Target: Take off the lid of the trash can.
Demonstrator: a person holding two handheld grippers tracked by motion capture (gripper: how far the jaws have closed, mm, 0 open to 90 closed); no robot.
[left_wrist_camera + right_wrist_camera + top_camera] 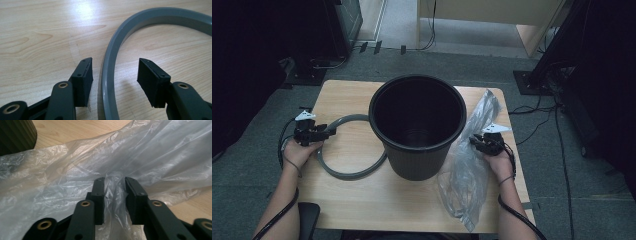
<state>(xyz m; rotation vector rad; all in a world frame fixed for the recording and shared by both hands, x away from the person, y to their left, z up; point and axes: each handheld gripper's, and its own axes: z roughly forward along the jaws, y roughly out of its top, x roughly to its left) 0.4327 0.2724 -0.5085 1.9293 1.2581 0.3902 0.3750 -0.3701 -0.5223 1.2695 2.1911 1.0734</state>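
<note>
Left gripper jaws apart, straddling grey ring – pads clear of it. Right gripper jaws narrowed on bunched clear plastic bag, film pinched between pads. Black bin at table centre – ring at its 9 o'clock, bag at 3.

1 black bucket mid-table. 1 grey ring left of bucket, 1 clear plastic bag right of it. 2 grippers: left gripper & right gripper, either side of bucket.
</note>
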